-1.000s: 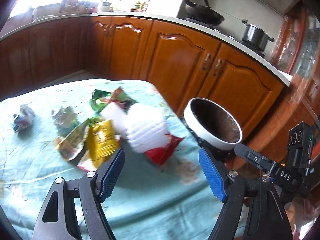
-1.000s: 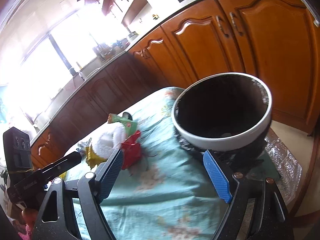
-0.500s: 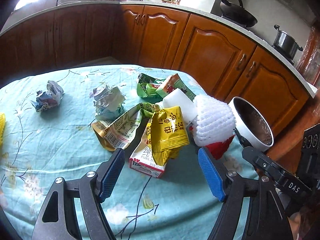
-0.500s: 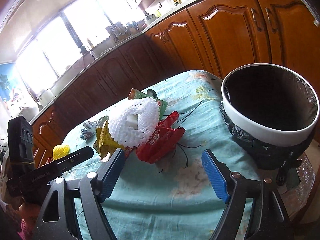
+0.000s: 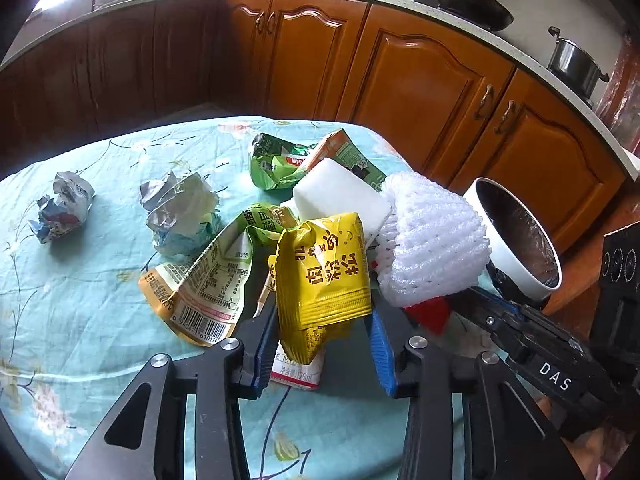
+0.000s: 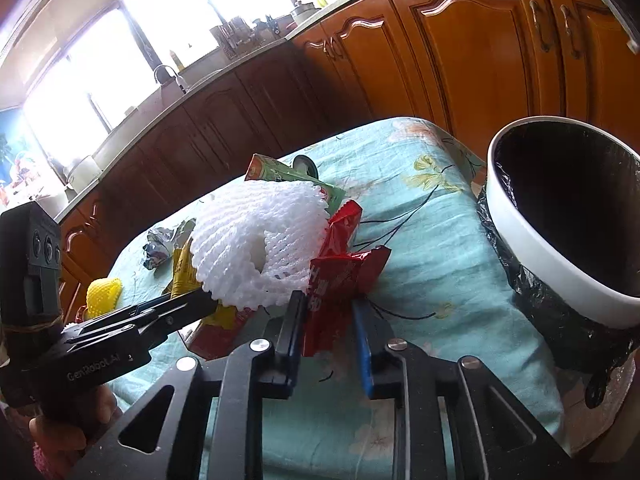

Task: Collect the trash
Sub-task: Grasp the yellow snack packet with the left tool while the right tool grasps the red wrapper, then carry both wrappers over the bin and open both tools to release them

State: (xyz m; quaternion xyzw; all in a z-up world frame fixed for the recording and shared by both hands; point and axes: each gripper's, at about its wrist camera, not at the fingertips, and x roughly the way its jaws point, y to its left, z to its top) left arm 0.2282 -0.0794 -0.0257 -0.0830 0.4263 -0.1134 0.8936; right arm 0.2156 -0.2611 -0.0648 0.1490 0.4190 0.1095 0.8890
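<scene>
Trash lies piled on a table under a teal flowered cloth [image 5: 80,312]. My left gripper [image 5: 320,344] straddles a yellow packet [image 5: 324,272] with a small carton [image 5: 298,368] under it. Its jaws are closing: the left pad touches the packet, the right pad stands just off it. My right gripper [image 6: 329,334] is closing on a red wrapper [image 6: 340,276], with both pads against it. A white foam net [image 6: 256,248] lies just behind. The white-rimmed bin [image 6: 520,232] with a black liner stands at the table's right edge.
Also in the pile are a white foam block [image 5: 340,196], a green packet [image 5: 276,164], a juice carton [image 5: 348,156] and a flattened pouch [image 5: 204,284]. Two crumpled papers [image 5: 180,212] [image 5: 60,208] lie to the left. Wooden cabinets [image 5: 420,92] stand behind the table.
Both grippers have come down into the pile and narrowed their jaws. The left now straddles the yellow packet, and the right has taken hold of the red wrapper.
</scene>
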